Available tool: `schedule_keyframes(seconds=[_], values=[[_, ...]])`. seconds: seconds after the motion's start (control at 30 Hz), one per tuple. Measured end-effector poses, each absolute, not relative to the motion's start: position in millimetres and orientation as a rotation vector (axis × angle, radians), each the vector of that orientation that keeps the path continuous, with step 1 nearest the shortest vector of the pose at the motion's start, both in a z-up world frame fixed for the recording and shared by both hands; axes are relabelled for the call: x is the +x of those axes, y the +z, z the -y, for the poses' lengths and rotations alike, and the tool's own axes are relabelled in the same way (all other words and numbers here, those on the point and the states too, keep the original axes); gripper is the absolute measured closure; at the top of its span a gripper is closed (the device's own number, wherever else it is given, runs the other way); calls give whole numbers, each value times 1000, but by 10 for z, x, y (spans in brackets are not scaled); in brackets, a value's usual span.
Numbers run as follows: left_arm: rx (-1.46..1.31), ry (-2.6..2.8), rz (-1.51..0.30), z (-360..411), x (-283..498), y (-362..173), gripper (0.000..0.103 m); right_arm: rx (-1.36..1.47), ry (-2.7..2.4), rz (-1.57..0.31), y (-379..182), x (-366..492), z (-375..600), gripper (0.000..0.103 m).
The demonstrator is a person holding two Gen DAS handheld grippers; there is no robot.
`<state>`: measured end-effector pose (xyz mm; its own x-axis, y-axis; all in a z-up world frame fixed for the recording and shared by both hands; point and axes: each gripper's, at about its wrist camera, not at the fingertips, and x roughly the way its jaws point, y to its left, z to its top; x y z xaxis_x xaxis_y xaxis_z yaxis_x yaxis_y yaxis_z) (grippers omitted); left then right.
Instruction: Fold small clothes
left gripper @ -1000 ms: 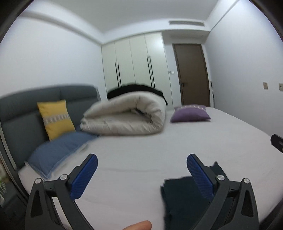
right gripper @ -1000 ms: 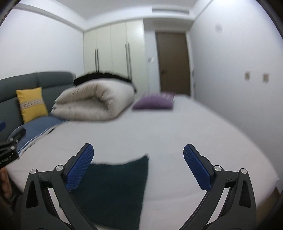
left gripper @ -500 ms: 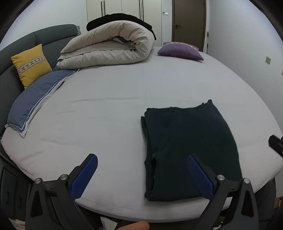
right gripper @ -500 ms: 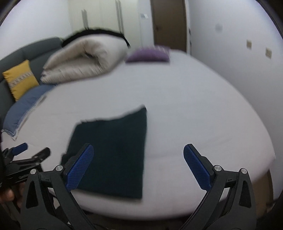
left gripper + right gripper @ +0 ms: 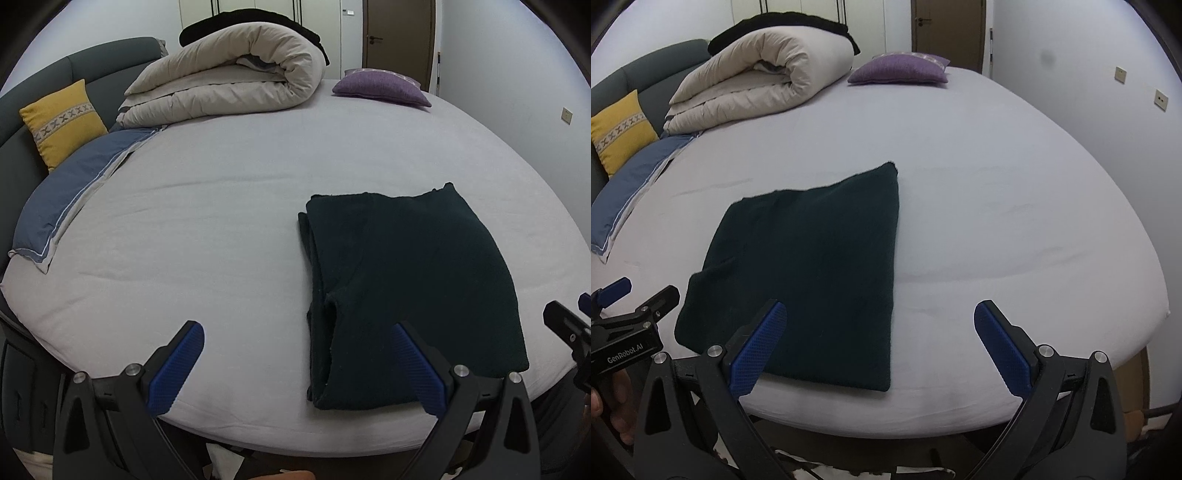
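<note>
A dark green folded garment (image 5: pixel 406 280) lies flat on the pale grey bed sheet (image 5: pixel 221 221) near the bed's front edge; it also shows in the right wrist view (image 5: pixel 812 266). My left gripper (image 5: pixel 295 365) is open and empty, held above the front edge just left of the garment. My right gripper (image 5: pixel 879 347) is open and empty, held above the garment's near right corner. Neither gripper touches the cloth. The left gripper's side also shows in the right wrist view (image 5: pixel 631 317).
A rolled beige duvet (image 5: pixel 229 81) lies at the back of the bed. A purple cushion (image 5: pixel 380 86) is at the back right, a yellow cushion (image 5: pixel 61 122) and blue pillow (image 5: pixel 74 188) at the left. A wall stands close on the right.
Both grippers have tilted down from facing the far wall to looking over the bed's front edge. The folded garment now shows whole and lies still.
</note>
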<state>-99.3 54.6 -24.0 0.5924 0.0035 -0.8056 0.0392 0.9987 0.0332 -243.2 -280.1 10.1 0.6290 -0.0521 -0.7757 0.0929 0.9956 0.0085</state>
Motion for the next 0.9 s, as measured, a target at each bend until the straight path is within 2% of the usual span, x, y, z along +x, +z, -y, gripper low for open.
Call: schedule_keyframes(seconds=[0.9], values=[[57, -23, -967, -590, -989, -380, 0, 57, -77, -918, -17, -2358, 2714, 0]])
